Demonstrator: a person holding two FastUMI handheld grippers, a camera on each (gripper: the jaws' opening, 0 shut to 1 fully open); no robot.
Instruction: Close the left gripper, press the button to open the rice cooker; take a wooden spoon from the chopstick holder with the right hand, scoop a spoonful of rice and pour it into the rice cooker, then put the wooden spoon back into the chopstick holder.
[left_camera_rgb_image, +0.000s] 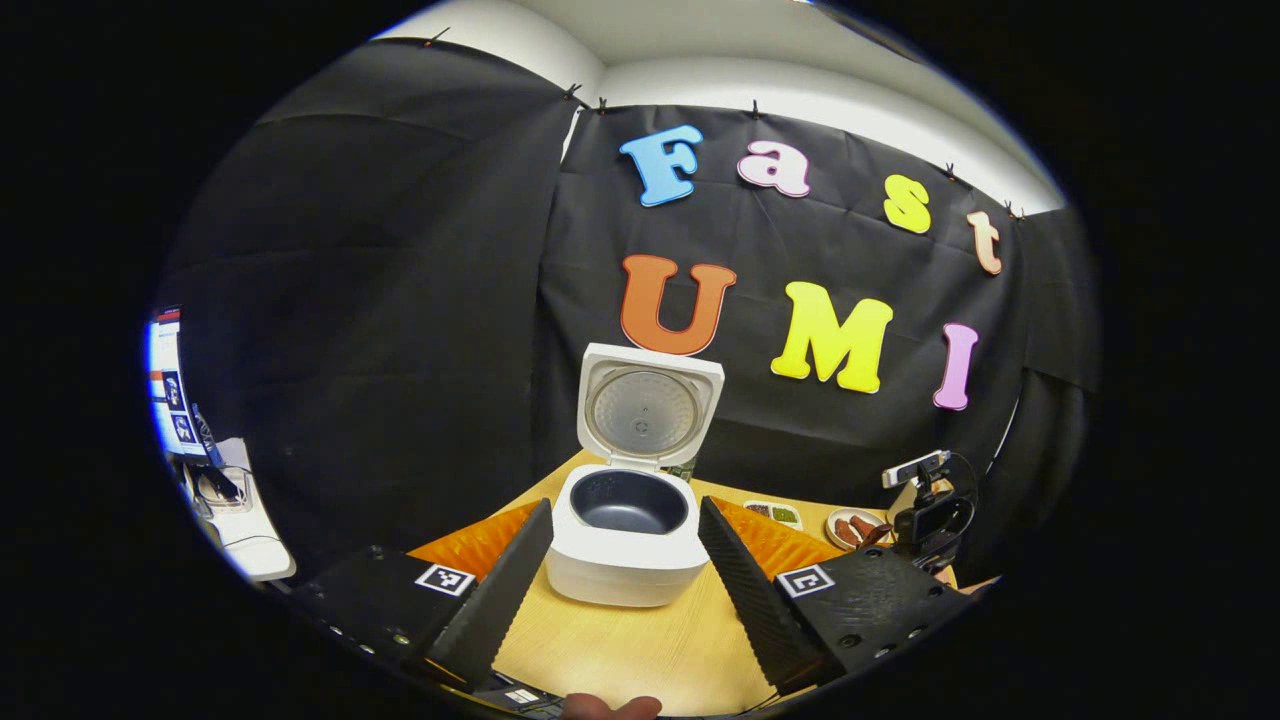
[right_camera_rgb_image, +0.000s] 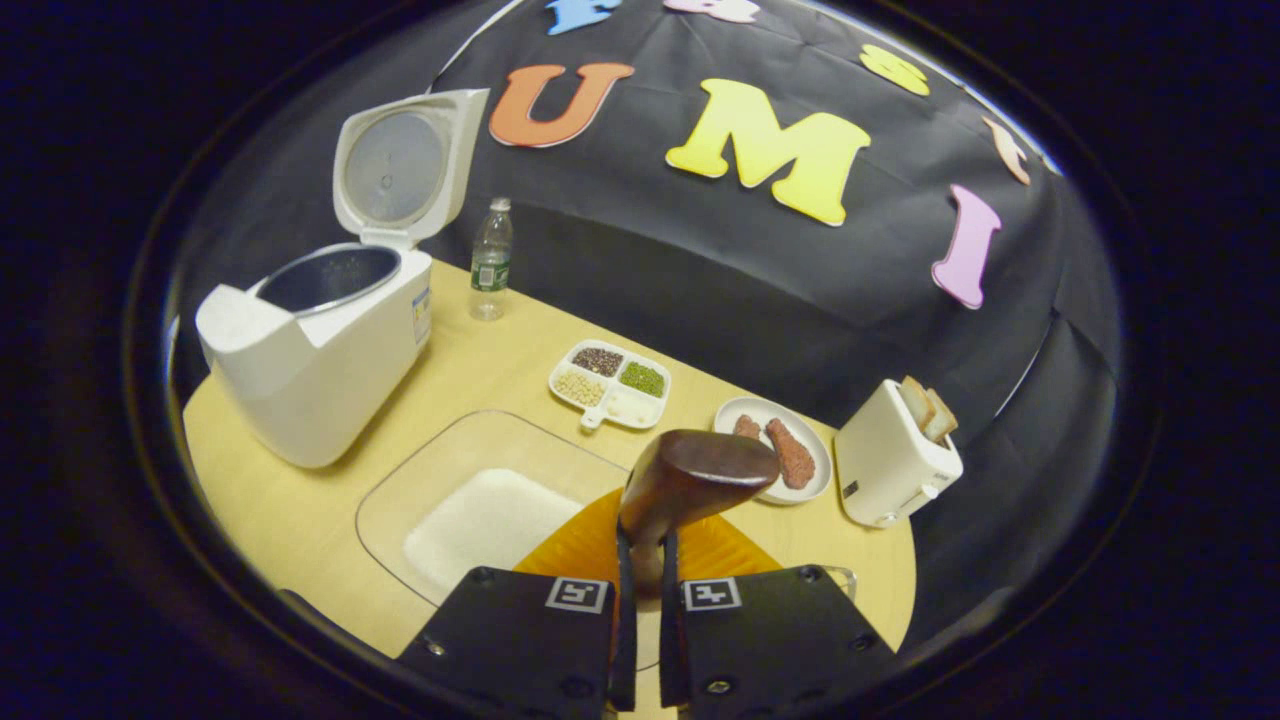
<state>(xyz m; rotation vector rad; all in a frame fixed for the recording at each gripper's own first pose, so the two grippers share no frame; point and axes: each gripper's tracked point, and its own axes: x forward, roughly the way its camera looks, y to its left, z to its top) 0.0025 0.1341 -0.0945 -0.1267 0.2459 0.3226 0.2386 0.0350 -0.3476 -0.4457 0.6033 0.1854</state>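
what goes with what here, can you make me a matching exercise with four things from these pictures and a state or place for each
Things:
1. rice cooker
2. wooden spoon
3. toaster
4. water bottle

States or places:
A. has bread slices sticking out of its top
B. stands upright by the black cloth, behind the cooker
C. lid is up, inner pot looks empty
D. clamped by its handle in the right gripper

Pairs: 1-C, 2-D, 3-A, 4-B
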